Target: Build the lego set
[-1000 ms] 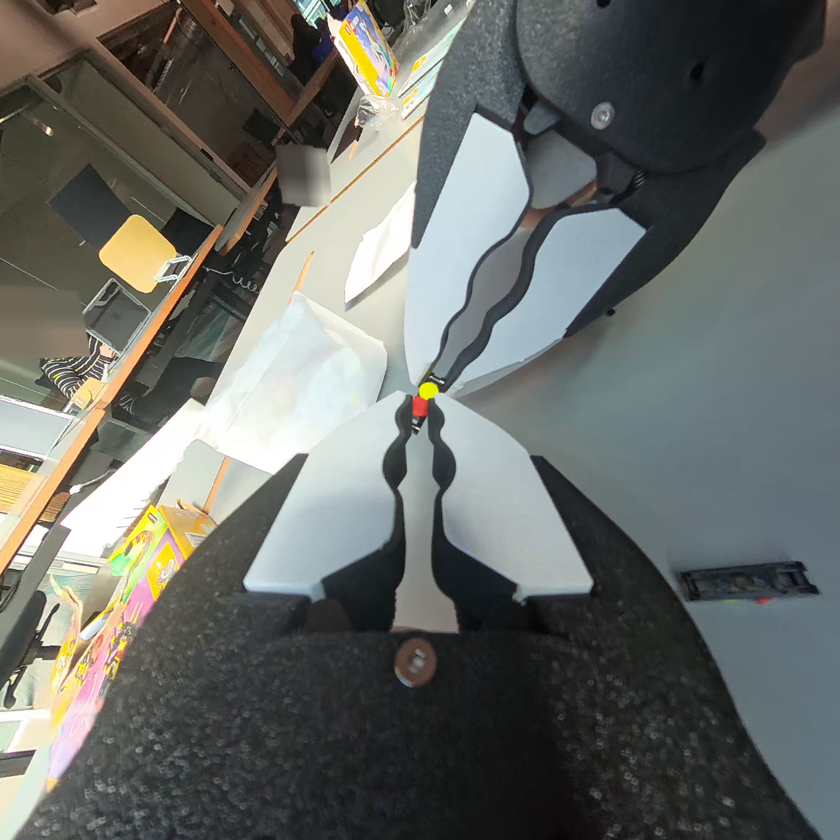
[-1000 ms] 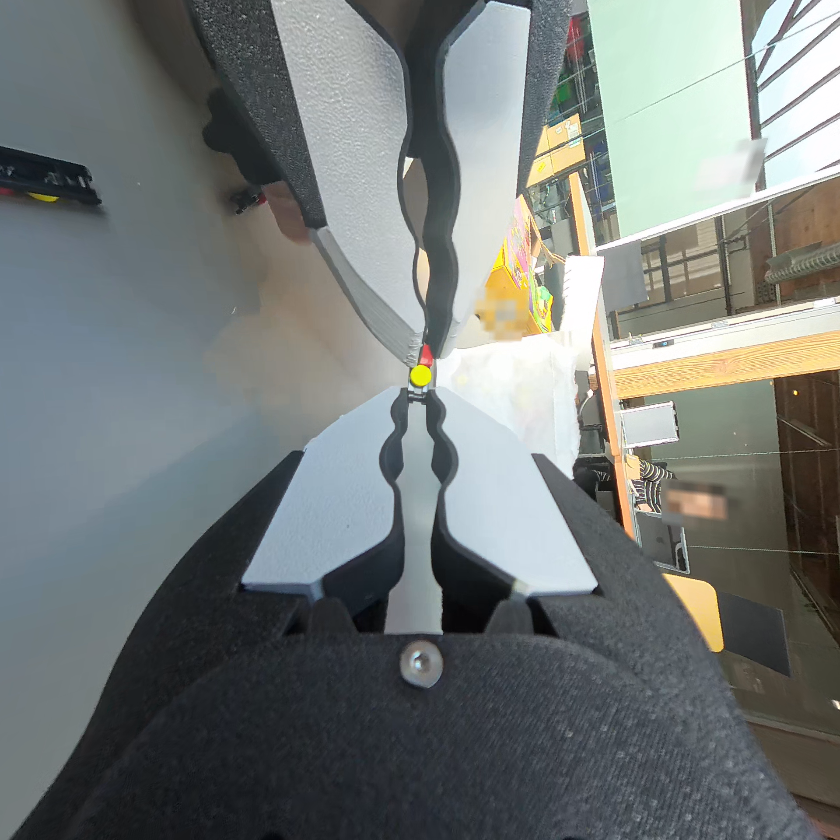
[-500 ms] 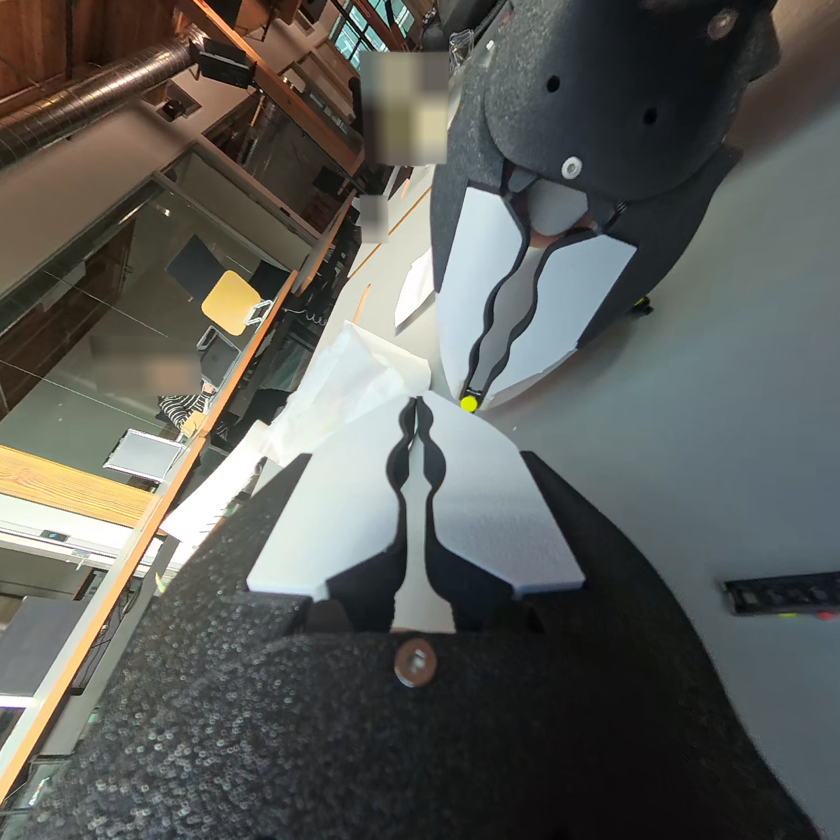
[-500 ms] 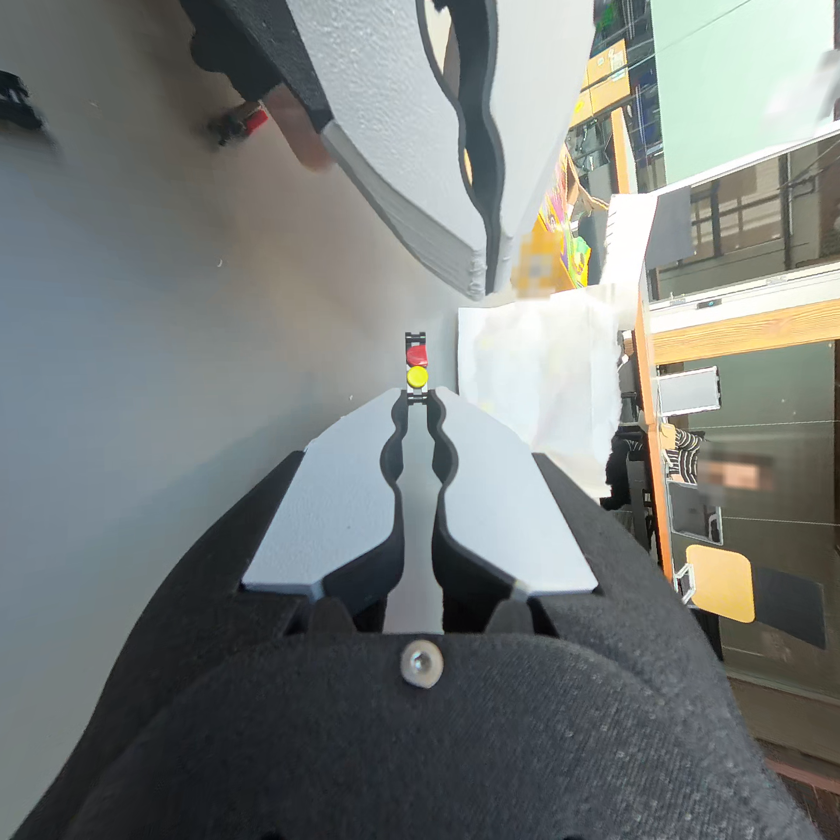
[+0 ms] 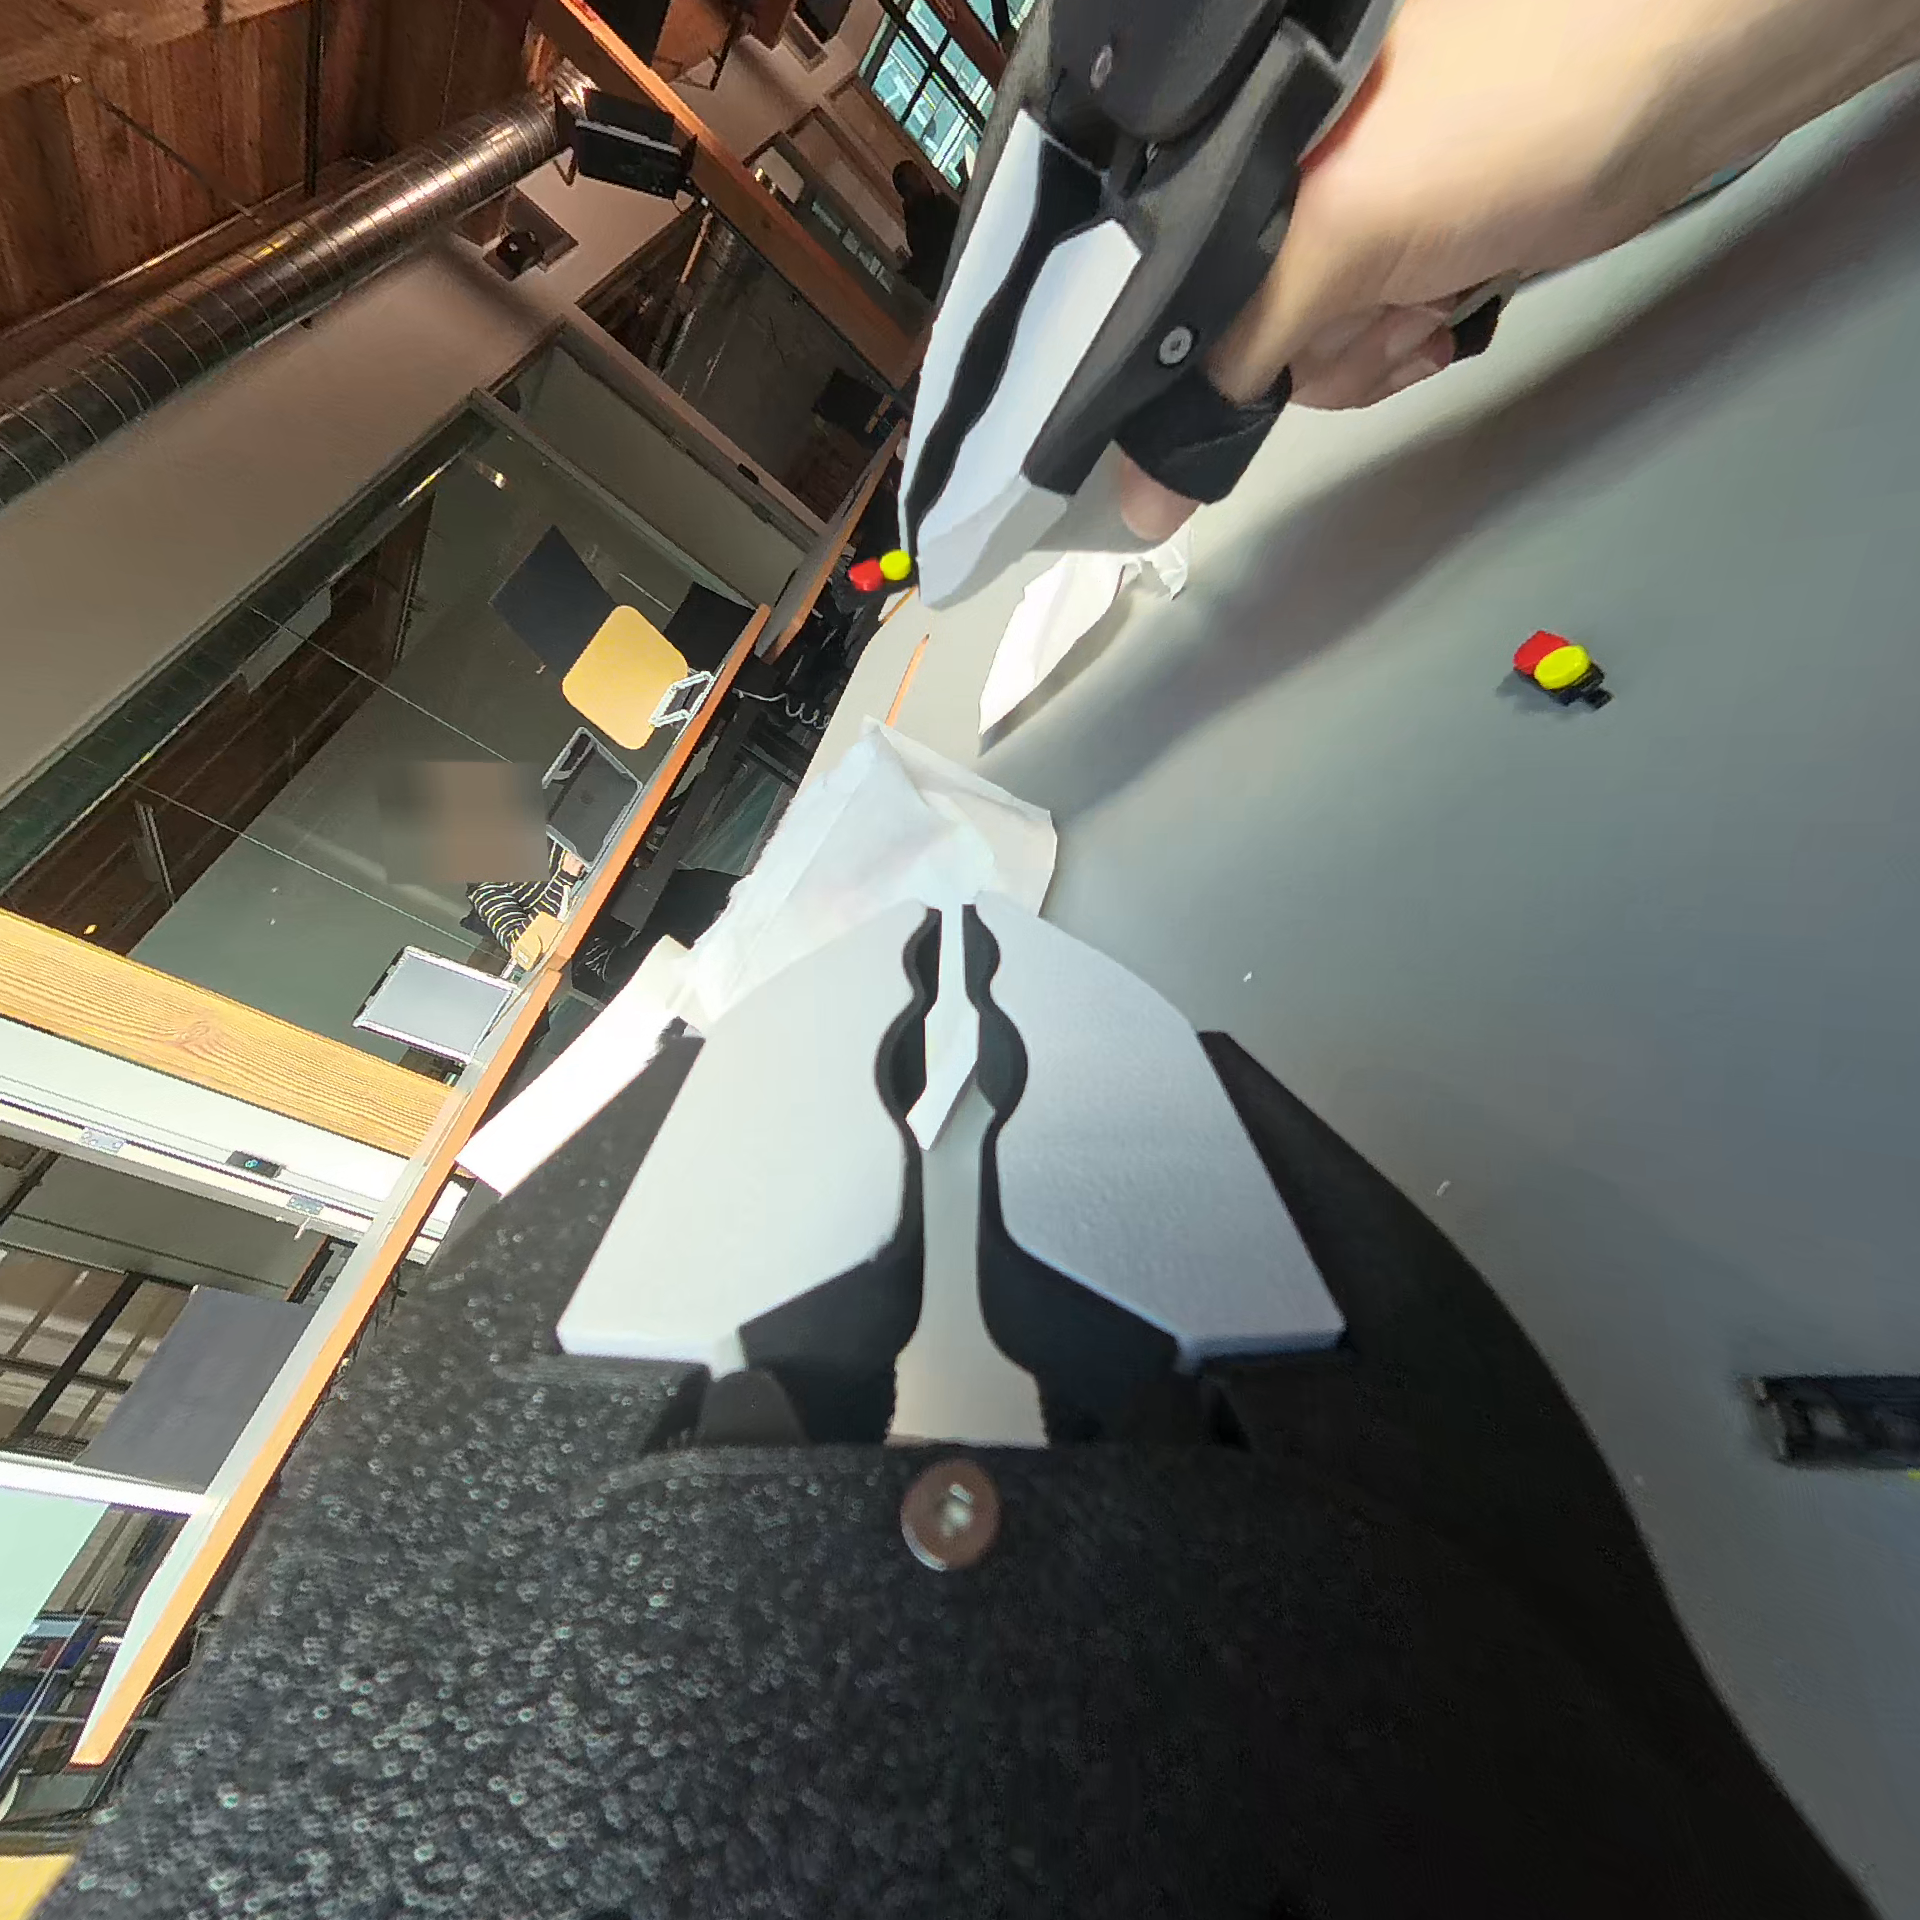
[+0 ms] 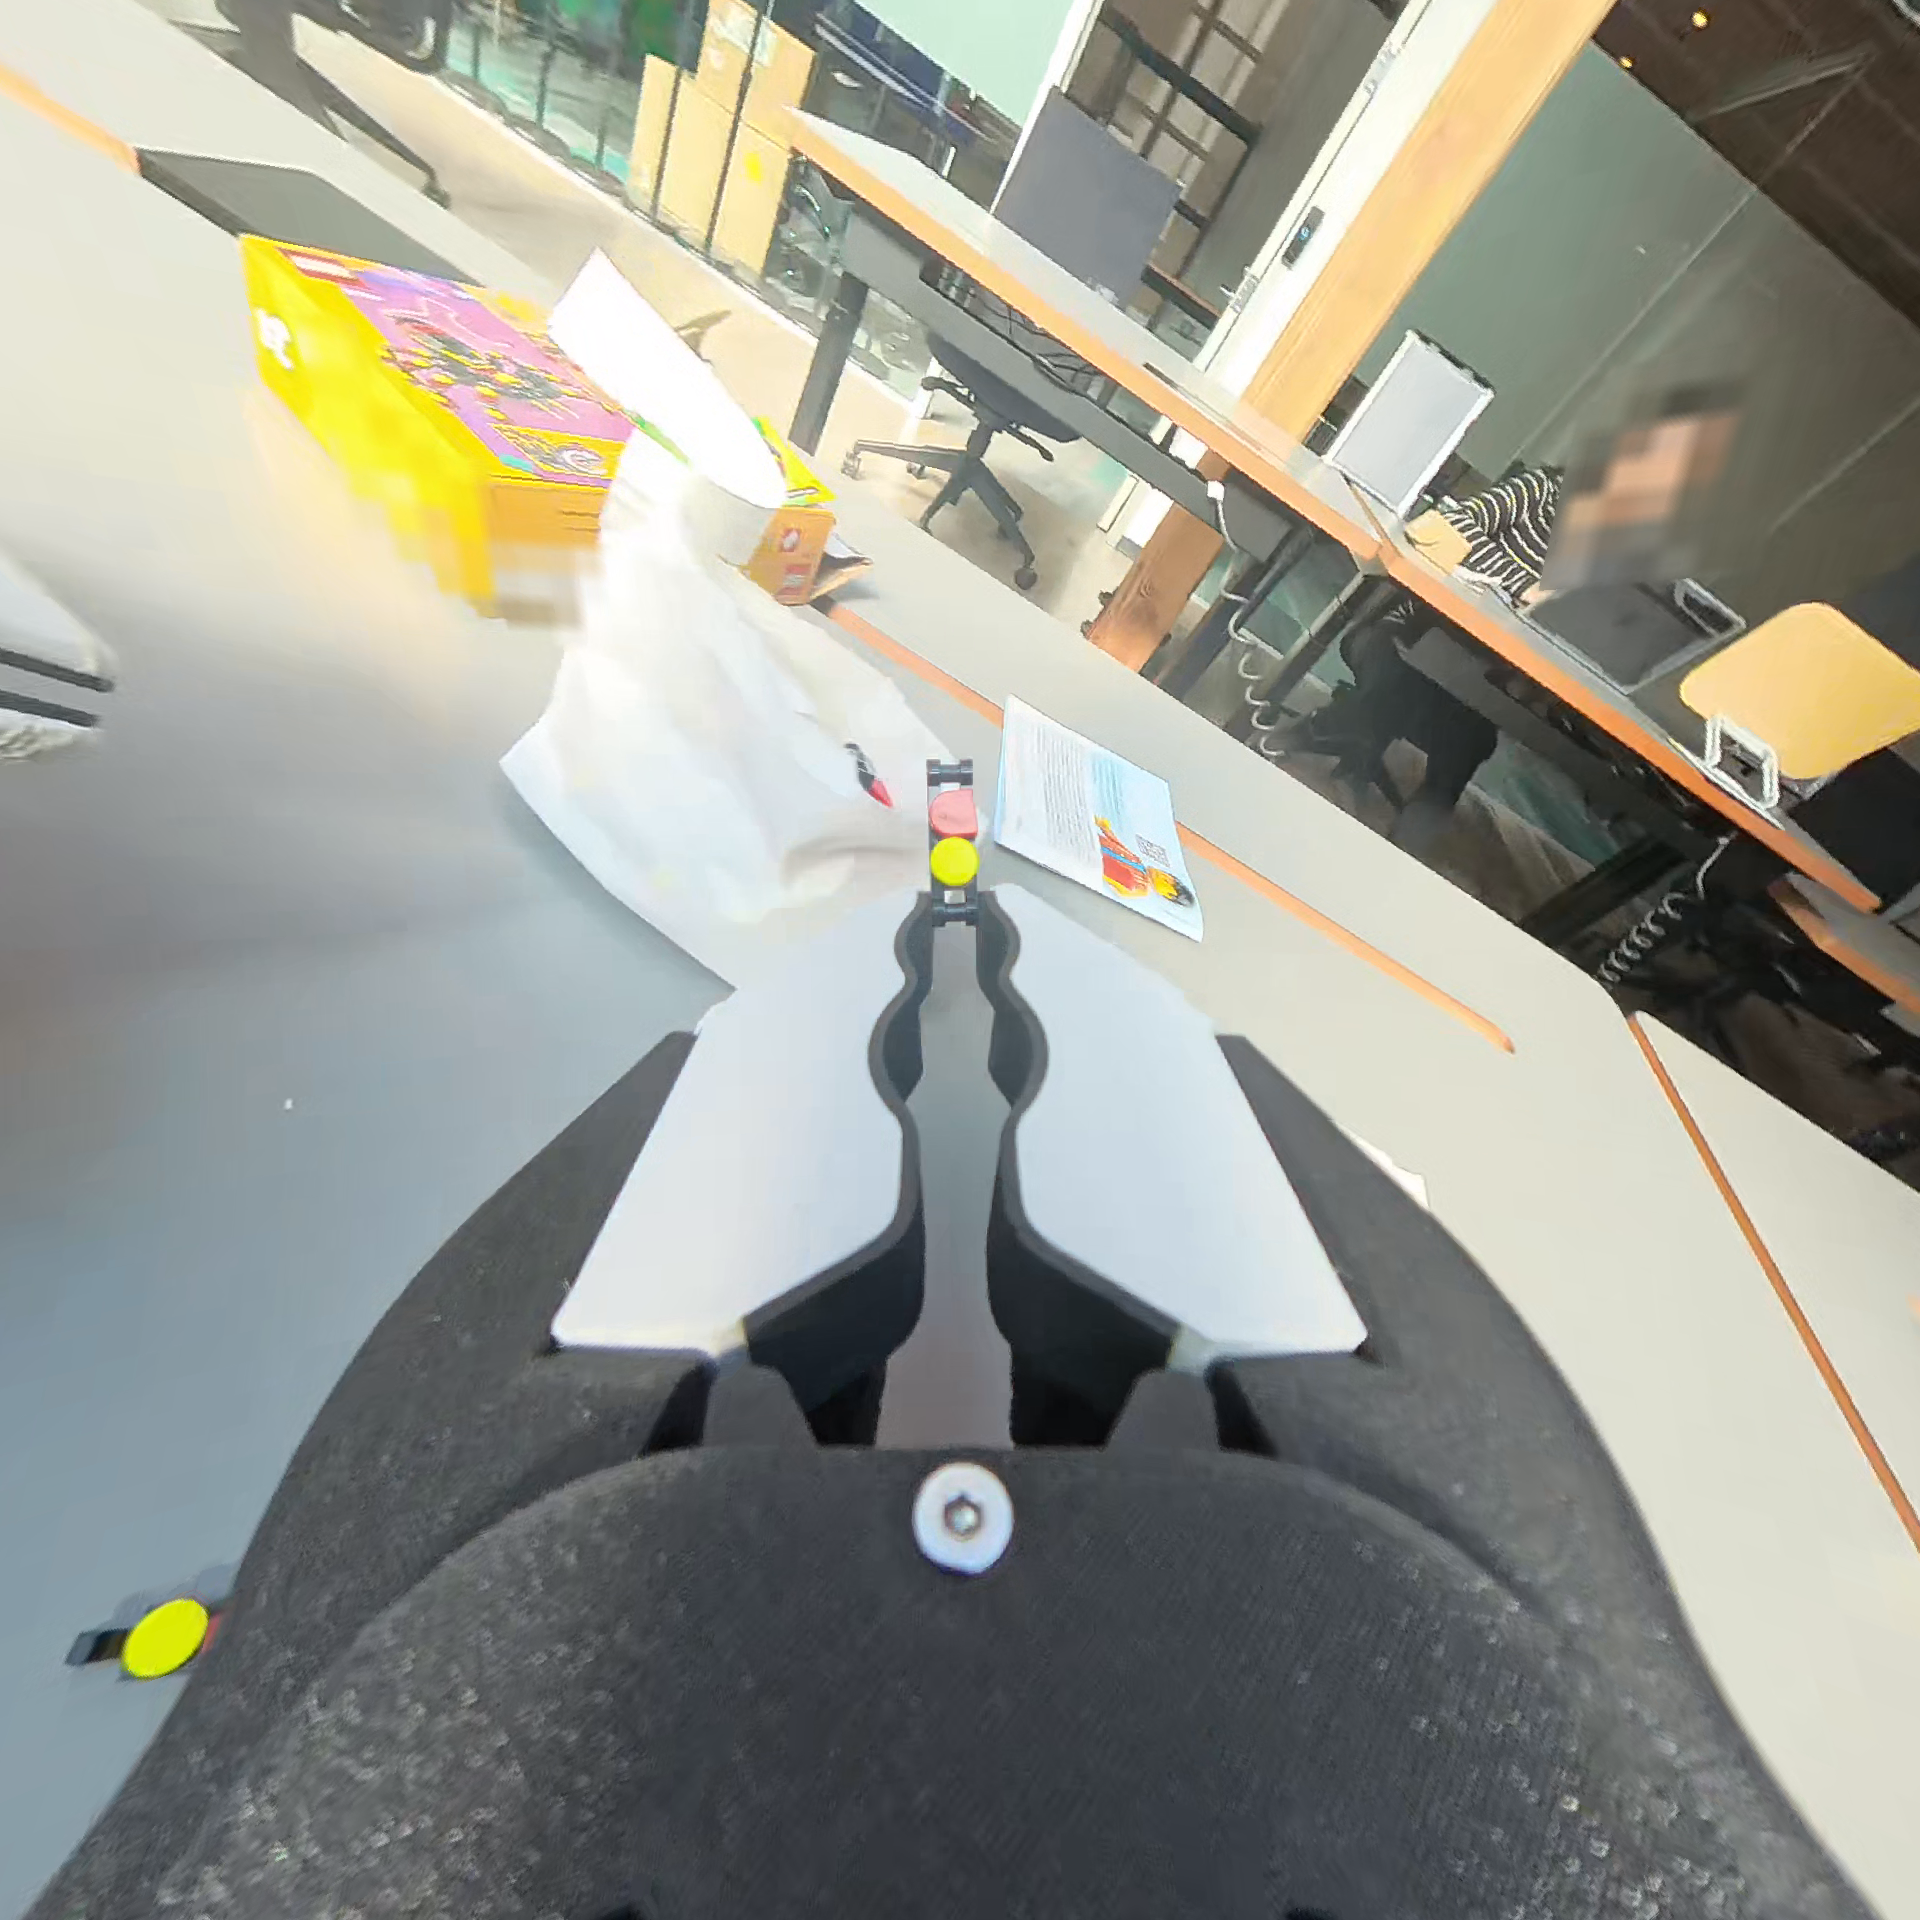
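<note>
I am holding a small lego piece (image 6: pixel 952 844) in the right gripper (image 6: pixel 952 914), pinched only by its black end at the very tips, with the red and yellow studs sticking out forward. In the left wrist view the same piece (image 5: pixel 879 570) is showing just off those tips, up in the air above the grey table (image 5: pixel 1558 1039).

The left gripper (image 5: pixel 951 920) is carrying nothing; its jaws are standing almost together, with only a thin slit between them.

A second red-and-yellow piece (image 5: pixel 1555 665) is lying loose on the table, well apart from both grippers, and a black strip (image 5: pixel 1839 1418) is sitting near the right edge of that view. A white bag (image 6: pixel 707 769), a leaflet (image 6: pixel 1096 821) and the yellow box (image 6: pixel 416 395) are lying ahead of the right gripper.

My worry is the grip. I am judging that so shallow a pinch is leaving the piece free to pivot or pop out if I swing the hand quickly or press a stud sideways. If it is dropping onto the crumpled bag, it is going to be hard to find. The loose piece could also get knocked by a gripper body passing low.
</note>
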The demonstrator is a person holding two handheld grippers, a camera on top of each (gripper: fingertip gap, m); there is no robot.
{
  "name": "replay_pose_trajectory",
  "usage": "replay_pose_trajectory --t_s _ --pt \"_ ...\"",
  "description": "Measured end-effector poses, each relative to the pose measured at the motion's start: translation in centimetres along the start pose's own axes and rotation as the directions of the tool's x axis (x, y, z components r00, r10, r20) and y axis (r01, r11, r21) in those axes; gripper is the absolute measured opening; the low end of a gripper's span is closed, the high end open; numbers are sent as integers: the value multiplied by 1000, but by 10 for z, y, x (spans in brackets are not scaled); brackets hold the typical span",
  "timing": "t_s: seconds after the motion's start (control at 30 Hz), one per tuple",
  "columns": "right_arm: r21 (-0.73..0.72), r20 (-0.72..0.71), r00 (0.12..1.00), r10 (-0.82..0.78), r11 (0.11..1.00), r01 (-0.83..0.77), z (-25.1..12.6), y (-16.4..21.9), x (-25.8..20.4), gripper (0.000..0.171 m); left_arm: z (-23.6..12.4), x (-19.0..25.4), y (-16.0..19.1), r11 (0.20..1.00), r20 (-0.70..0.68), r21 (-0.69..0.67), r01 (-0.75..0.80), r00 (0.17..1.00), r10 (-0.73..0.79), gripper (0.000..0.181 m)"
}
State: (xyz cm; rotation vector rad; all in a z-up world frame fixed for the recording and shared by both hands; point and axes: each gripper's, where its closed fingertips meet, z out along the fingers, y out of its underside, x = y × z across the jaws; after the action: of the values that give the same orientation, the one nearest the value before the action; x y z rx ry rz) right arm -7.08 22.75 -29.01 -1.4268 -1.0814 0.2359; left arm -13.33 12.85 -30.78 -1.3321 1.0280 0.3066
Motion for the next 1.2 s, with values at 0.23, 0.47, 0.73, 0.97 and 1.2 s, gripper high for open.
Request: replay_pose_trajectory --t_s 0.23,0.47,0.73,0.97,1.2 --pt "-18 29 999 -47 999 47 2 1 -9 8 2 2 2 1000 -14 -6 6 1000 -6 3" --pt "47 25 1000 15 999 -16 -4 -9 -3 8 3 5 3 1000 -28 -12 -3 1000 3 3" --pt "132 138 884 446 876 -463 -11 -9 30 7 3 4 3 1000 -28 -12 10 1000 -10 3" --pt "142 420 907 -38 990 -24 -14 -25 -73 7 2 4 2 1000 -27 -9 1 1000 -1 3" --pt "119 433 883 -179 983 141 -12 -11 -93 7 2 5 2 1000 -34 -7 2 999 -2 3"
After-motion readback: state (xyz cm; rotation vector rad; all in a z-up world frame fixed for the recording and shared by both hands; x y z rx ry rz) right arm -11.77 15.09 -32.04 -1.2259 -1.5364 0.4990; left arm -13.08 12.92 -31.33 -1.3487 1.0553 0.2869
